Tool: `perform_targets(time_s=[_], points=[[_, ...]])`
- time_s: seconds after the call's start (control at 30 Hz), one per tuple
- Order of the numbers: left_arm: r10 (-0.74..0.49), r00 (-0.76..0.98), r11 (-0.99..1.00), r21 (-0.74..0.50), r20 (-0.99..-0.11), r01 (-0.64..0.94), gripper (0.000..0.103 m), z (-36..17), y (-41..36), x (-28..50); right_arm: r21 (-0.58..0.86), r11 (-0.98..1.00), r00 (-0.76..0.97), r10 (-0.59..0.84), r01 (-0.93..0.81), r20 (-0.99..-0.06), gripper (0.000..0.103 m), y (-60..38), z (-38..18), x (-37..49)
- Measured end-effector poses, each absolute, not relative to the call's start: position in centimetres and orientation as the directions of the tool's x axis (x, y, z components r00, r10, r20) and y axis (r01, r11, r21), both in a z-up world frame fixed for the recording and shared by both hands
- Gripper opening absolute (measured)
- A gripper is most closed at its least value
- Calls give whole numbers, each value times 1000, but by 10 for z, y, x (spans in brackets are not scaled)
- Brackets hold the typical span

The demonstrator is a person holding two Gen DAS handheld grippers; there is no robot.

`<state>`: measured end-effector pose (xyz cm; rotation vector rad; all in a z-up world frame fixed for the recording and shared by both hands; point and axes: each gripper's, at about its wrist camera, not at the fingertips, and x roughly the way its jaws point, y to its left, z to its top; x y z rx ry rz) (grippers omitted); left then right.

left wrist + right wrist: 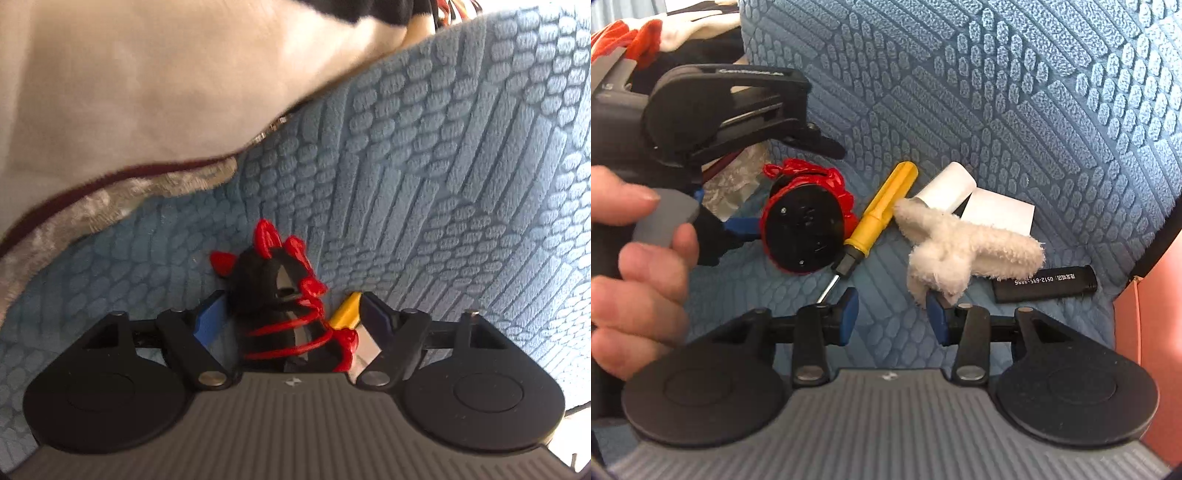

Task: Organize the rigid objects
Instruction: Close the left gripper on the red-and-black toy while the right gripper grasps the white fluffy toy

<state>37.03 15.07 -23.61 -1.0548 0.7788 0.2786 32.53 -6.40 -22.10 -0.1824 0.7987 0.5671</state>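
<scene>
Take the black-and-red toy as your landmark: a round black body wrapped in red spiky coils, lying on the blue textured blanket. Your left gripper has its jaws apart around the toy. One blue pad sits at its flank, but I cannot tell whether either pad presses yet, so count it as not gripped.

Just beside the toy, on the side away from your left hand, lies the yellow-handled screwdriver, its shaft pointing toward your right gripper. Beyond the screwdriver from the toy is the white fluffy piece, then two white cards partly under it, and farthest out the black stick with printed digits.

Your right gripper's jaws stand apart and hold nothing, though the fluffy piece's lower end comes down to one pad.

All these things lie loose in one scatter, with no sorted group or container in view. By my judgement the organizing has hardly begun, and every item is left to place.
</scene>
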Motion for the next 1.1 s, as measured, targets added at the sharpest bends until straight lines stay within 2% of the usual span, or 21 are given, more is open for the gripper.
perform_targets(time_s=[0.03,0.1,0.13,0.27,0.37,0.8,0.83,0.97,1.1], points=[[-145,696,514,-655,-703,-554,78,-237,145,376,56,837,557,411,-545,-722,43,-65,-221,325],[-147,688,551,-637,-710,-540,77,-235,138,379,50,843,562,400,-536,-724,26,-64,-220,327],[-161,689,551,-644,-706,-531,74,-235,136,378,40,846,564,388,-531,-729,15,-66,-220,326],[-182,687,585,-639,-704,-500,71,-236,122,382,62,855,547,383,-515,-744,7,-76,-218,331],[-173,680,623,-614,-713,-485,71,-232,113,385,68,858,550,385,-509,-741,6,-83,-215,329],[-173,657,683,-570,-734,-457,70,-202,115,365,109,878,553,386,-466,-739,10,-97,-206,324],[-168,654,693,-560,-738,-454,70,-203,116,370,112,877,550,388,-468,-739,12,-97,-207,326],[-163,650,710,-546,-743,-446,70,-199,114,373,133,863,538,416,-487,-733,35,-96,-207,328],[-168,648,704,-551,-743,-449,70,-196,115,371,139,853,524,429,-504,-736,37,-94,-206,329]])
